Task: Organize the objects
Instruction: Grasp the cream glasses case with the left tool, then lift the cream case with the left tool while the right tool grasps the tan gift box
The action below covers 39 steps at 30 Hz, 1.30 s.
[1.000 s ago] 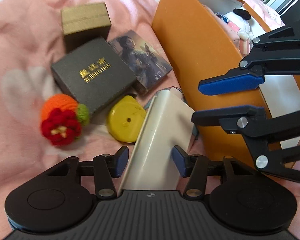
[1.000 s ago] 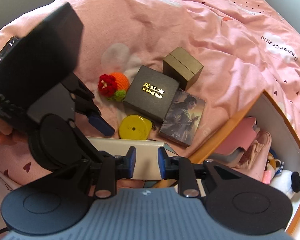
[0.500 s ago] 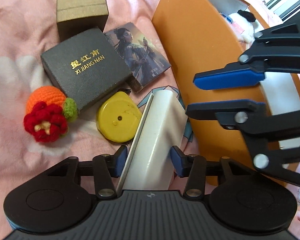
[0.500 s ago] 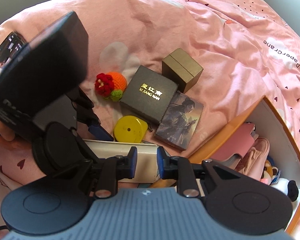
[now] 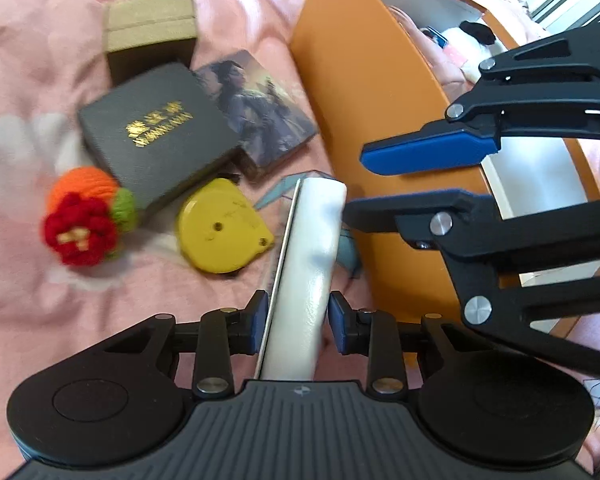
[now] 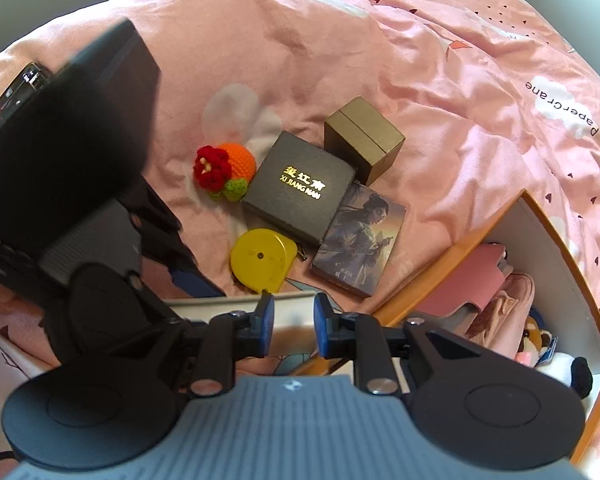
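A long white box (image 5: 308, 260) stands on its narrow edge on the pink bedding, between the pads of my left gripper (image 5: 298, 320). The jaws are closing, and both pads meet the box's sides. My right gripper (image 5: 356, 184) hovers at the box's far end beside the orange storage box (image 5: 360, 100). Its fingers stand a narrow gap apart, with only the orange wall showing between them. In the right wrist view the white box (image 6: 220, 304) runs across just beyond my right gripper (image 6: 292, 320). The left gripper's black body fills that view's left side.
On the bedding lie a black box with gold letters (image 5: 156, 132), a khaki box (image 5: 150, 28), a picture-printed box (image 5: 260, 108), a yellow tape measure (image 5: 220, 226) and a crocheted orange with a red flower (image 5: 88, 216). The storage box (image 6: 556, 240) holds a pink pouch (image 6: 468, 280) and plush toys.
The left jaws have drawn in onto the white box, which has tipped from a slanted face up onto its edge. The right gripper has held still.
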Tool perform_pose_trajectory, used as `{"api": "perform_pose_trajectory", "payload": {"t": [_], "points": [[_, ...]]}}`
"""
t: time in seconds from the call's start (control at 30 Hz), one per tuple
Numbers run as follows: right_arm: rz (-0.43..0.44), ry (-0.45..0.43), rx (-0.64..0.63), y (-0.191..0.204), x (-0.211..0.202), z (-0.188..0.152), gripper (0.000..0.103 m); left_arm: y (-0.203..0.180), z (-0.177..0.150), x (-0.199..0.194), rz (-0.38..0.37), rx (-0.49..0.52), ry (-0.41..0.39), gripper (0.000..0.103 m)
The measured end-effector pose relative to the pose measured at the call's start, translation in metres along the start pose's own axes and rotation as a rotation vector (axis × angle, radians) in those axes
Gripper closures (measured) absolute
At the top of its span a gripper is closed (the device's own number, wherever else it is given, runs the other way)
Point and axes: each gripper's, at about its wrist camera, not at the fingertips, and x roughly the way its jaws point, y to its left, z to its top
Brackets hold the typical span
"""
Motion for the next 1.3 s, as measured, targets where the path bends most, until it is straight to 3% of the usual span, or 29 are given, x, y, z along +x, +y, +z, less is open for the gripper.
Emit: {"api": "perform_pose_trajectory", "payload": {"t": [0.23, 0.43, 0.57, 0.63, 0.7, 0.77, 1.0, 1.17, 1.3], "points": [[-0.007, -0.002, -0.006, 0.000, -0.004, -0.002, 0.080, -0.003, -0.013, -0.015, 0.031, 0.009, -0.070, 0.068], [-0.016, -0.028, -0.041, -0.002, -0.010, 0.002, 0.076, 0.004, -0.016, -0.057, 0.072, -0.022, -0.173, 0.068], [-0.026, -0.054, -0.074, -0.007, -0.012, 0.012, 0.072, 0.014, -0.012, -0.088, 0.102, -0.055, -0.258, 0.068], [-0.026, -0.068, -0.104, -0.009, -0.011, 0.019, 0.072, 0.016, 0.006, -0.089, 0.114, -0.077, -0.298, 0.068], [-0.029, -0.092, -0.136, -0.012, -0.010, 0.026, 0.060, 0.019, 0.019, -0.098, 0.130, -0.093, -0.332, 0.068], [-0.037, -0.114, -0.159, -0.016, -0.007, 0.035, 0.057, 0.022, 0.024, -0.107, 0.159, -0.103, -0.357, 0.068], [-0.065, -0.159, -0.223, -0.037, 0.018, 0.066, 0.047, 0.042, 0.046, -0.128, 0.224, -0.146, -0.405, 0.068], [-0.020, -0.129, -0.223, -0.049, 0.043, 0.085, 0.046, 0.056, 0.063, -0.121, 0.256, -0.169, -0.411, 0.069], [-0.029, -0.118, -0.269, -0.050, 0.063, 0.095, 0.039, 0.066, 0.072, -0.112, 0.270, -0.187, -0.397, 0.070]]}}
